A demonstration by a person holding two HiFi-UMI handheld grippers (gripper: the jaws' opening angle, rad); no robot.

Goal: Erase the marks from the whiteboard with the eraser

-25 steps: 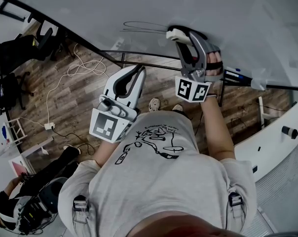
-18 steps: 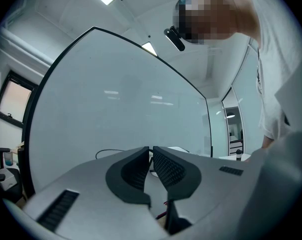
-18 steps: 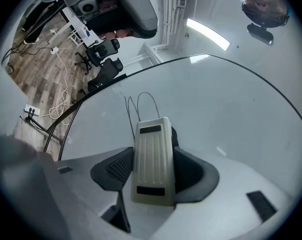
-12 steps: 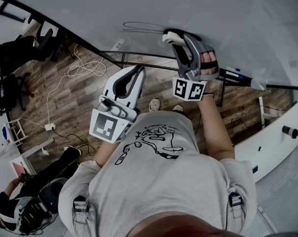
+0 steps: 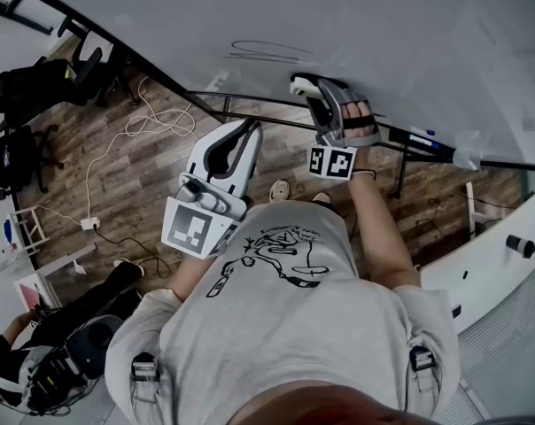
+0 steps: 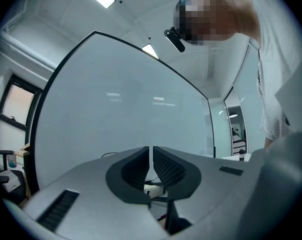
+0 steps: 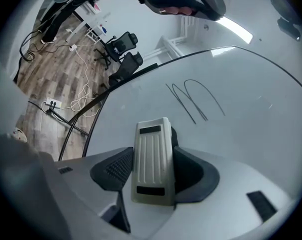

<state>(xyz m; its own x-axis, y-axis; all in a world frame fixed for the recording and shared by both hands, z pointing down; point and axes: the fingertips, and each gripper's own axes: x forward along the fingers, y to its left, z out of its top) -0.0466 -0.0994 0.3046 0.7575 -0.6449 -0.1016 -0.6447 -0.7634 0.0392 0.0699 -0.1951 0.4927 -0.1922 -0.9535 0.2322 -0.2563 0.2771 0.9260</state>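
Right gripper (image 7: 152, 146): your jaws were clamped on the eraser (image 7: 152, 174), one pad on each long side. The pale ribbed body stood lengthwise between them, and its far end stuck out past the pad tips toward the whiteboard (image 7: 251, 119).

The marks (image 7: 191, 96), a few thin looping dark lines, sat up the board beyond the eraser's far end. They were apart from it, with bare board between. Whether the eraser touched the board, you could not tell from any view.

In the head view, your right gripper was raised near the whiteboard's lower edge, just below and to the right of the marks.

Left gripper (image 6: 151, 159): your jaws were closed pad to pad, with only a thin slit between them. You held it low by your chest, well apart from the eraser and pointing up at the board.

Below the board's lower edge ran a wooden floor (image 5: 135, 175), with a loose white cable (image 5: 117, 149) and office chairs (image 5: 37, 87) off to the left.
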